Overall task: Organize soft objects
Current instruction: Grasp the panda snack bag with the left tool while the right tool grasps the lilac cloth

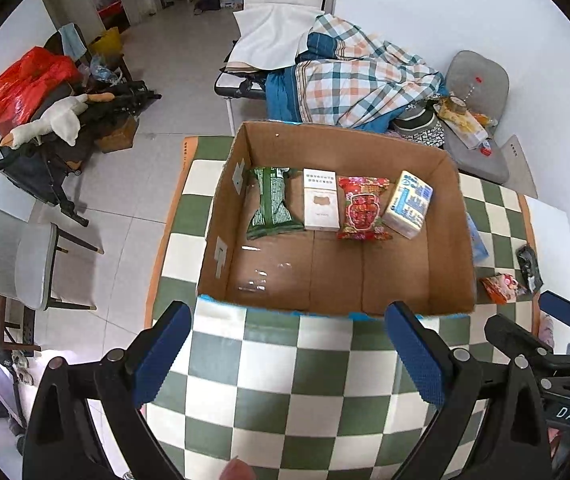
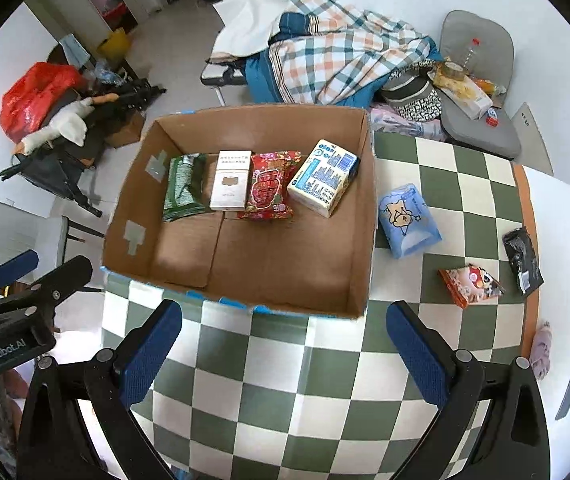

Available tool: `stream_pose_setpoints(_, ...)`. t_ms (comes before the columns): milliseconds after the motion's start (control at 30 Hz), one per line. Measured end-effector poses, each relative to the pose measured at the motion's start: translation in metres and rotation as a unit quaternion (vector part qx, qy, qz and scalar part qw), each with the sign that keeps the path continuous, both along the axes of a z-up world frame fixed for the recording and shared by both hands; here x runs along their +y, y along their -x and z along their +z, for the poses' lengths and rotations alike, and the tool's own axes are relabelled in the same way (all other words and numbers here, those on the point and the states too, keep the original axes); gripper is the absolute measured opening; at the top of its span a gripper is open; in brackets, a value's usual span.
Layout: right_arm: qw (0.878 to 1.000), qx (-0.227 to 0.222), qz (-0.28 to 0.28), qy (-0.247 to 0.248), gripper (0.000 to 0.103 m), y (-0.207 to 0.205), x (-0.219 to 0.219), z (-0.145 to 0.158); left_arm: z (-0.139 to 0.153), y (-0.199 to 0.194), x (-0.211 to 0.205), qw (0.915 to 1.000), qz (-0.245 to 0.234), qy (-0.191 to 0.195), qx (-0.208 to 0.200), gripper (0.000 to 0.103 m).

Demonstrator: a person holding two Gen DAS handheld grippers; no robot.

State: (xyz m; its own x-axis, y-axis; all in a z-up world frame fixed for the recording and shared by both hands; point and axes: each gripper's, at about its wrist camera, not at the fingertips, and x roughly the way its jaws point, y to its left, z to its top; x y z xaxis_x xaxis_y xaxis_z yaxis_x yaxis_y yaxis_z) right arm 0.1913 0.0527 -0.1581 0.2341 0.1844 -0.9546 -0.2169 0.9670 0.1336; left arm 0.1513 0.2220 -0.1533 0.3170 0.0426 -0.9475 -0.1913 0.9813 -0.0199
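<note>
With both the left gripper (image 1: 289, 356) and right gripper (image 2: 285, 356) spread and empty, we risk crushing the soft blue tissue pack (image 2: 408, 221) against the cardboard box (image 2: 369, 216) wall it touches.

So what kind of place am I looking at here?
Most likely a lived-in home room: a plaid quilt heaped on a folding bed, a stuffed goose toy among floor clutter, and a table with a checkered cloth.

Four packs (image 2: 269, 190) inside box (image 2: 365, 216)

Four soft packs (image 2: 269, 190) lie in the box (image 2: 361, 208); blue tissue pack (image 2: 407, 220) outside.
</note>
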Motion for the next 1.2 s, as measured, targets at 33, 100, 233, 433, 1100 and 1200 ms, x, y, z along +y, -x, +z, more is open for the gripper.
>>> stream_pose_setpoints(33,1.0,-0.002,0.001,-0.005,0.103,0.006,-0.002,0.004,0.003,0.004,-0.001,1.0,0.003,0.001,-0.002,0.099)
stream_pose_setpoints(100,1.0,-0.003,0.002,-0.016,0.103,0.013,-0.006,0.01,0.01,0.011,-0.004,0.9999,0.007,0.005,-0.006,0.099)
stream_pose_setpoints(233,0.999,-0.005,-0.001,-0.037,0.103,0.025,-0.017,0.021,0.021,0.019,-0.013,0.9998,0.008,0.014,-0.01,0.099)
stream_pose_setpoints(433,0.997,-0.003,-0.038,-0.063,0.103,0.026,-0.067,0.028,0.042,0.006,-0.062,0.9991,-0.035,0.003,-0.025,0.099)
stream_pose_setpoints(1100,0.959,0.08,-0.273,0.005,0.103,0.015,-0.411,-0.053,-0.119,-0.133,-0.381,0.9207,-0.354,-0.033,0.16,0.099)
stream_pose_setpoints(1200,0.951,0.108,-0.289,0.006,0.103,0.014,-0.449,-0.082,-0.154,-0.143,-0.411,0.9056,-0.379,-0.052,0.183,0.099)
